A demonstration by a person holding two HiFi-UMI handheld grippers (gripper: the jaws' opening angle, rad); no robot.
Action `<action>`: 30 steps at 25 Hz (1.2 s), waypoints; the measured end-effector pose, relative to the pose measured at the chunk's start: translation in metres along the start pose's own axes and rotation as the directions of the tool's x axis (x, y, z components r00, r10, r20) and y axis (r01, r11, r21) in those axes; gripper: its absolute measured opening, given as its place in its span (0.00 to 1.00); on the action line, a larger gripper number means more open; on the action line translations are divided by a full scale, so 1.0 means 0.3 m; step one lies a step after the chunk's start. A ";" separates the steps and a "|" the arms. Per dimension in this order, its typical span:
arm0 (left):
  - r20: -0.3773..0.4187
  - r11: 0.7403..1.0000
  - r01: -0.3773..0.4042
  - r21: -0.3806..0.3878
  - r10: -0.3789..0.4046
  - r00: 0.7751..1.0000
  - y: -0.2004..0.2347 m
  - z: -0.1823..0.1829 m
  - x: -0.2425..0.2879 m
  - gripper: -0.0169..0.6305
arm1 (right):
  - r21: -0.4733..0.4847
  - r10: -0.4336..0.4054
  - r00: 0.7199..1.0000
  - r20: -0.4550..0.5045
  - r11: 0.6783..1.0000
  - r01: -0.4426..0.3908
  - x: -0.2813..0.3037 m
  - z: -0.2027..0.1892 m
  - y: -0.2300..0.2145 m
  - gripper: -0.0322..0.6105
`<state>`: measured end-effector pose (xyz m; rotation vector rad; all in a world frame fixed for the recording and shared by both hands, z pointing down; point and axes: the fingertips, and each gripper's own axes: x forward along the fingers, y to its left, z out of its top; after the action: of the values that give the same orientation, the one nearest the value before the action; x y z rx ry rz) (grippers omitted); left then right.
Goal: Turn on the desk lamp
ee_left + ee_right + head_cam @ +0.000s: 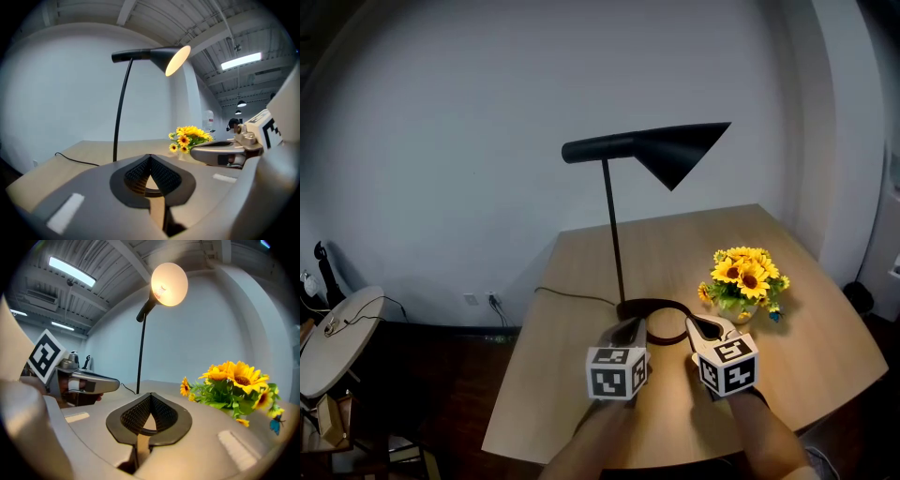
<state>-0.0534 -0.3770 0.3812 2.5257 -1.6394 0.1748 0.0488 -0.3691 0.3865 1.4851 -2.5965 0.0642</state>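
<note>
You are keeping the left gripper [632,329] and right gripper [699,327] pinched shut, empty, just before the glowing, black, cone-shaded desk lamp [666,150]. Smooth wooden tabletop [567,291] is lying open leftward, sunflowers [742,277] crowding rightward.

The left gripper [150,159] and right gripper [150,397] have smooth, matt grey plastic shells. Their pads [165,176] are black and finely ribbed, like rubber. Each marker cube [616,372] is white with matt black printed squares. Just ahead of both grippers, the desk lamp [675,150] is matt black throughout, with a smooth, metal-like look. The desk [825,328] beneath them is pale wood, smooth, faintly grained and softly sheened. The sunflowers [745,277] beside the right gripper may be cloth or plastic.
</note>
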 end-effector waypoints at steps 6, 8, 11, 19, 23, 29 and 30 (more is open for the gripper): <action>0.090 1.000 0.023 0.004 -0.023 0.996 -0.077 0.066 -0.190 0.01 | -0.026 0.011 0.998 0.058 1.000 -0.009 -0.137 0.129 0.086 0.05; 0.106 1.000 0.029 -0.007 -0.028 0.994 -0.101 0.070 -0.256 0.01 | -0.034 0.027 0.996 0.079 0.999 -0.025 -0.198 0.160 0.129 0.05; 0.122 0.999 0.028 -0.026 -0.024 0.992 -0.151 0.041 -0.356 0.01 | -0.029 0.048 0.994 0.094 0.999 -0.045 -0.298 0.158 0.188 0.05; 0.118 1.000 0.018 -0.021 -0.015 0.993 -0.254 -0.078 -0.559 0.01 | -0.029 0.059 0.997 0.054 0.998 -0.057 -0.493 0.065 0.311 0.05; 0.128 1.000 0.030 0.007 -0.031 0.991 -0.315 -0.089 -0.648 0.01 | -0.017 0.054 0.997 0.053 0.998 -0.054 -0.584 0.057 0.345 0.05; 0.151 0.996 0.067 0.055 -0.075 0.986 -0.422 -0.080 -0.777 0.02 | -0.003 0.059 0.997 0.051 0.998 -0.059 -0.717 0.027 0.408 0.05; 0.151 0.996 0.064 0.059 -0.073 0.986 -0.429 -0.088 -0.795 0.02 | -0.005 0.063 0.997 0.053 0.998 -0.063 -0.737 0.026 0.421 0.05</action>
<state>-0.0330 -0.1061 0.3624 2.6930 -1.6175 0.0191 0.0496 -0.1170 0.3500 1.4227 -2.6833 0.0274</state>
